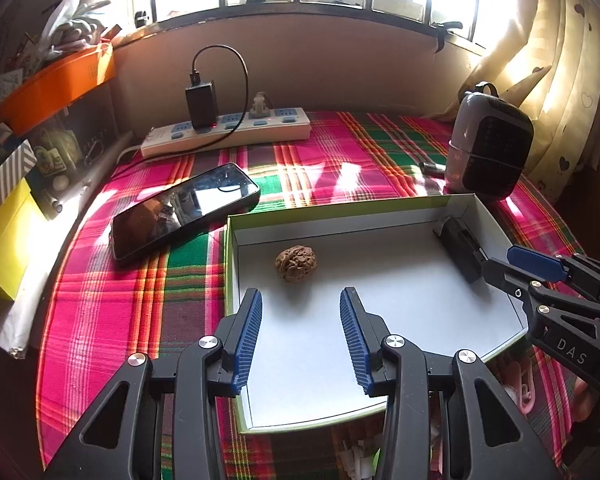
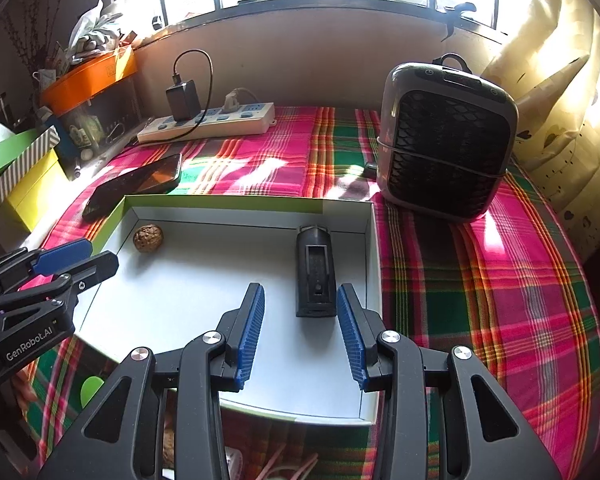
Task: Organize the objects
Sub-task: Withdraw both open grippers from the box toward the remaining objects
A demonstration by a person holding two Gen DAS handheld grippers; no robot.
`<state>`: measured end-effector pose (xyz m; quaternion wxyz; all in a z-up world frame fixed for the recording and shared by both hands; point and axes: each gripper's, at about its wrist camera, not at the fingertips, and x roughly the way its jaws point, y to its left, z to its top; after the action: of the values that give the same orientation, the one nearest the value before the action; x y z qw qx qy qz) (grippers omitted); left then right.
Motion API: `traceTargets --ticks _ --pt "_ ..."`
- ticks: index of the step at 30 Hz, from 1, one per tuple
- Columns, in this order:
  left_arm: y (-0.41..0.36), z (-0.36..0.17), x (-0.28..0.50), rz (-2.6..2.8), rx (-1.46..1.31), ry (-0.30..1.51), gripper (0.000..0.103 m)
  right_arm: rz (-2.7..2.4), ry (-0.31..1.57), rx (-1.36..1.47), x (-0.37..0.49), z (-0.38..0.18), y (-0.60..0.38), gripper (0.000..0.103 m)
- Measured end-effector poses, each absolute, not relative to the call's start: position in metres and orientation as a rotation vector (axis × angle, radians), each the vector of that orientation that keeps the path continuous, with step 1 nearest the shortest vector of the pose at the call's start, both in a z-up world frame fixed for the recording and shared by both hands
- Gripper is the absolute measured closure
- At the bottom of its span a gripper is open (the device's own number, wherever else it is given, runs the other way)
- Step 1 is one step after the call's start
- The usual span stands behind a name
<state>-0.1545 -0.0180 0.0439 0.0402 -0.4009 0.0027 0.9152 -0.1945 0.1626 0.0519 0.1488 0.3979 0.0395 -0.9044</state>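
Note:
A shallow white box with a green rim (image 1: 380,210) (image 2: 228,202) lies on the plaid cloth. In it lie a brown walnut (image 1: 296,263) (image 2: 148,238) and a black rectangular device (image 1: 462,250) (image 2: 315,274). My left gripper (image 1: 300,300) is open and empty over the box floor, just short of the walnut. My right gripper (image 2: 300,296) is open, with its tips on either side of the near end of the black device, not touching it. The right gripper also shows in the left wrist view (image 1: 512,266), and the left gripper shows in the right wrist view (image 2: 96,258).
A black phone (image 1: 186,210) (image 2: 134,184) lies left of the box. A white power strip (image 1: 228,132) (image 2: 208,122) with a charger sits at the back. A grey heater (image 1: 490,148) (image 2: 446,140) stands at the back right. Coloured boxes (image 1: 4,240) crowd the left edge.

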Motion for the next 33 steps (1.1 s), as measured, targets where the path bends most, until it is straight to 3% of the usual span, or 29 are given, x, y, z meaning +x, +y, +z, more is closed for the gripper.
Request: traceTargets --ticks 33 --pt "-0.037 0.033 -0.062 2.753 -1.242 -0.141 0.064 -2.636 0.104 1.115 -0.115 0.052 0.202 0.063"
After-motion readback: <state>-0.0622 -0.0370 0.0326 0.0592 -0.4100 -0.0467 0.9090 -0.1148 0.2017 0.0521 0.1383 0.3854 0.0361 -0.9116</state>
